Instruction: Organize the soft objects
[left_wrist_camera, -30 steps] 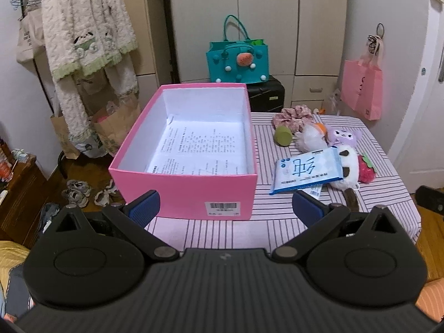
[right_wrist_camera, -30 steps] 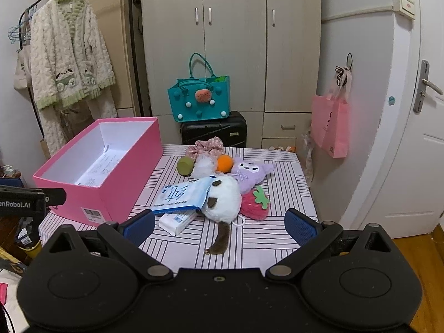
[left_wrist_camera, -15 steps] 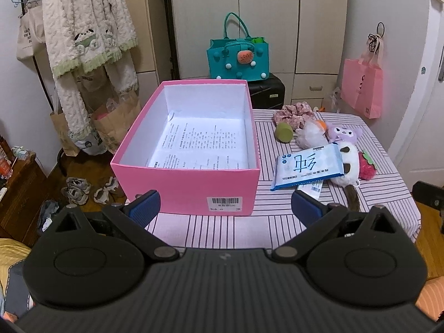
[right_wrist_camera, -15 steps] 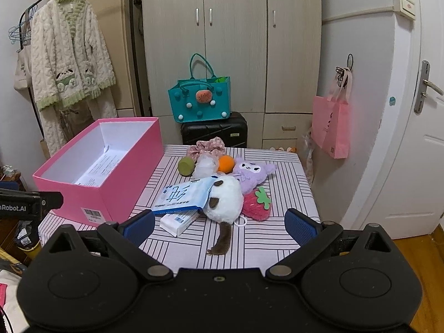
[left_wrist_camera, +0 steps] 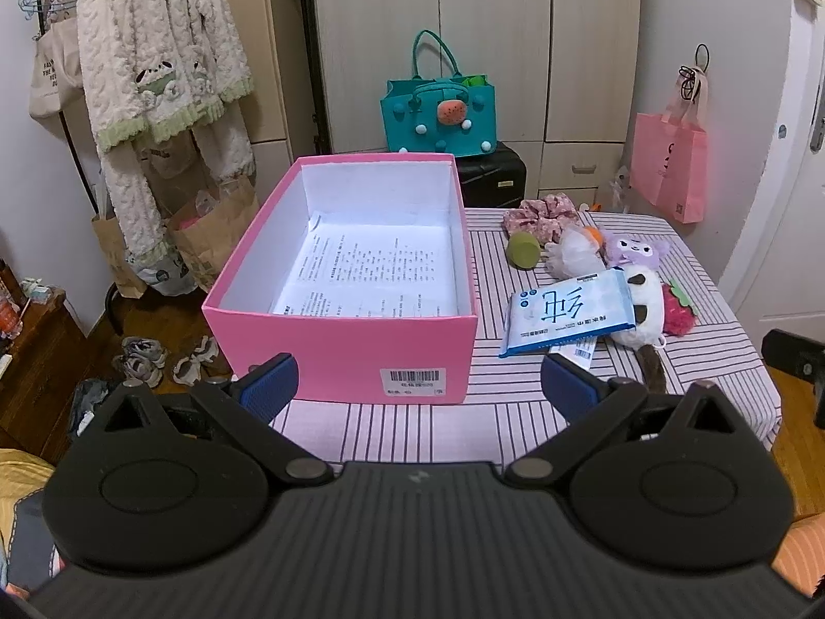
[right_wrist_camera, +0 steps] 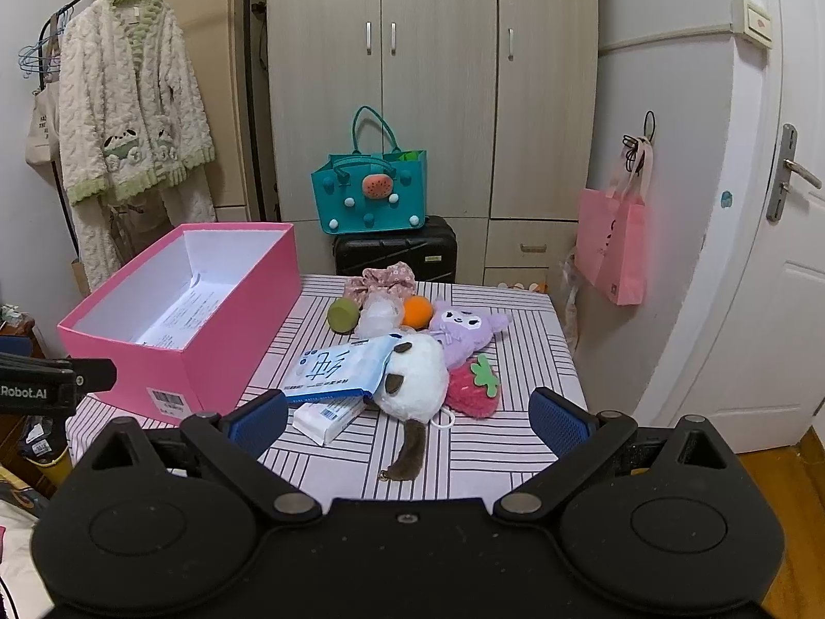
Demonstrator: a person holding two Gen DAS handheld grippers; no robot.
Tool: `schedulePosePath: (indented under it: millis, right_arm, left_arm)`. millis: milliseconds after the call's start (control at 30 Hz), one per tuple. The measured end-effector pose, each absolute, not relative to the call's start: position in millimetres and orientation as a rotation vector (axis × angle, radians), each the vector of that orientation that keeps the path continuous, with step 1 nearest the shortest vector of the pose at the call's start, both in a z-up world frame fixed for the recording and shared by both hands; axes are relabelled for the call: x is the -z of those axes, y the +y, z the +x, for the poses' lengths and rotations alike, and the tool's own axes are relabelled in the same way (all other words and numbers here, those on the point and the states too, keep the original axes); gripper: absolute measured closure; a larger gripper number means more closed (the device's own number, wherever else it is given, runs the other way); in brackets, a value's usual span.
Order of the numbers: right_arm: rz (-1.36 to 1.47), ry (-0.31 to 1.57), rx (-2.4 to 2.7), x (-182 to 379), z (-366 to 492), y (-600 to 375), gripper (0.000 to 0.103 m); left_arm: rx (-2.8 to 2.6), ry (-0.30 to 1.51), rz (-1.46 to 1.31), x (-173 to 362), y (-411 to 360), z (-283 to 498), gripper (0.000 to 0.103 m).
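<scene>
An open pink box (left_wrist_camera: 330, 340) (right_wrist_camera: 206, 340) with a printed sheet inside sits on the left of the striped table (left_wrist_camera: 515, 423) (right_wrist_camera: 479, 454). To its right lies a heap of soft things: a blue tissue pack (left_wrist_camera: 567, 309) (right_wrist_camera: 340, 369), a white plush (right_wrist_camera: 415, 376), a purple plush (right_wrist_camera: 464, 332), a strawberry plush (right_wrist_camera: 472, 387), a pink scrunchie (right_wrist_camera: 386, 281), a green ball (right_wrist_camera: 342, 314) and an orange ball (right_wrist_camera: 416, 311). My left gripper (left_wrist_camera: 417, 387) hovers open in front of the box. My right gripper (right_wrist_camera: 407, 420) is open above the table's near edge, short of the heap.
A small white pack (right_wrist_camera: 327, 418) lies under the tissue pack. Behind the table stand a black suitcase (right_wrist_camera: 397, 253) with a teal bag (right_wrist_camera: 371, 196) on it. A pink bag (right_wrist_camera: 611, 253) hangs at the right wall. Shoes (left_wrist_camera: 165, 358) lie on the floor at left.
The left gripper has pulled back and risen a little, so the box looks slightly farther. The right view has barely shifted. Both grippers stay open.
</scene>
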State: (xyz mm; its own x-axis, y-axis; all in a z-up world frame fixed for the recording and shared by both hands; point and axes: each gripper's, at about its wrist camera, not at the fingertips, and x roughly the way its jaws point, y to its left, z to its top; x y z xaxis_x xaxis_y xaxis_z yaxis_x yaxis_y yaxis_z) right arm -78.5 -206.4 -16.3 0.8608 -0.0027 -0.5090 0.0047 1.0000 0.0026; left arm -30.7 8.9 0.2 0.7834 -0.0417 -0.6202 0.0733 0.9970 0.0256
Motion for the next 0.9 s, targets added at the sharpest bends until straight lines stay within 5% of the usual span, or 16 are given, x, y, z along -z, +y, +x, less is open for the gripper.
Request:
schedulePosePath:
  millis: [900]
  right_arm:
    - [-0.012, 0.434, -0.056, 23.8, -98.0, -204.9, 0.002]
  left_arm:
    - [0.043, 0.575, 0.137, 14.5, -4.2, -48.1, 0.0]
